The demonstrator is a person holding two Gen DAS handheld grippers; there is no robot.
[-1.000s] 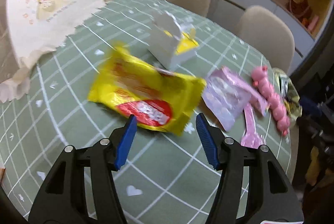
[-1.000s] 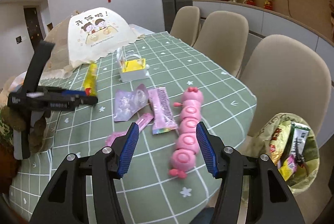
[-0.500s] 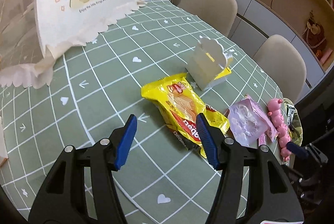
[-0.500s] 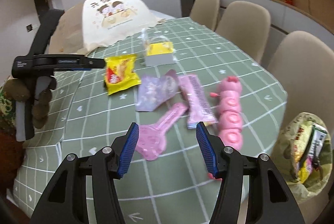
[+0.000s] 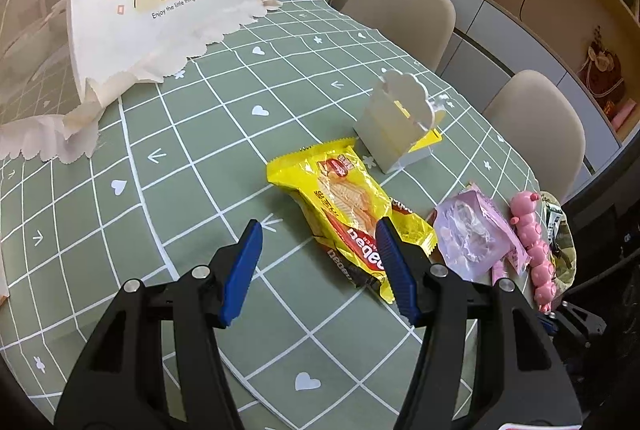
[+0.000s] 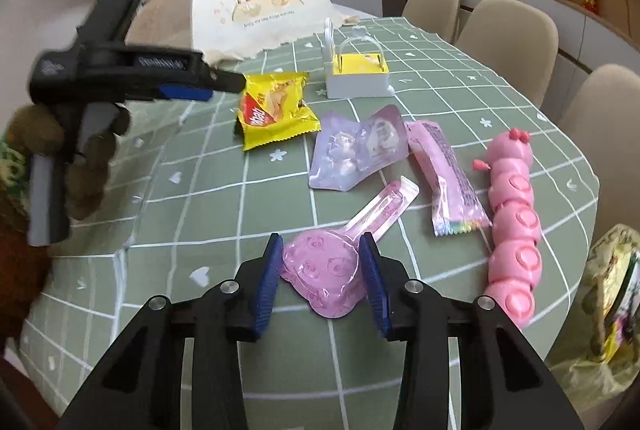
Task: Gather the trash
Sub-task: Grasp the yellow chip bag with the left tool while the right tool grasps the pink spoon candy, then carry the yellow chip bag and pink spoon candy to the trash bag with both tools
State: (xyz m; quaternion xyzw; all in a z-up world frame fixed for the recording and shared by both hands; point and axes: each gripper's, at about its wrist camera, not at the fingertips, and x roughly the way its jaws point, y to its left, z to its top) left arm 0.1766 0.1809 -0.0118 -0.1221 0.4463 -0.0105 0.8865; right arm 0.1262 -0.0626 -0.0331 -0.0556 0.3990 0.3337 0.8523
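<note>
The head of a pink spoon-shaped wrapper (image 6: pixel 324 274) lies on the green checked tablecloth (image 6: pixel 224 189), between the blue pads of my right gripper (image 6: pixel 321 238). Its jaws are closing and the pads touch the wrapper's two sides. Beyond lie a purple packet (image 6: pixel 356 149), a pink bar wrapper (image 6: pixel 444 173) and a yellow wafer packet (image 6: pixel 276 109). My left gripper (image 5: pixel 318 226) hovers open just short of the yellow wafer packet (image 5: pixel 340 205), with nothing between its pads. A hand holds this left gripper (image 6: pixel 236 82) at the left of the right wrist view.
A pink caterpillar toy (image 6: pixel 514 213) lies near the table's right edge, above an open trash bag (image 6: pixel 612 294) hanging beside it. A white box with a yellow inside (image 6: pixel 358 73) and a printed food cover (image 6: pixel 256 5) stand farther back. Beige chairs (image 6: pixel 508 29) line the far side.
My right gripper swung left from the caterpillar toy, sank to the pink spoon wrapper and narrowed its jaws around it. The left gripper pulled back from the yellow packet, then held still.
</note>
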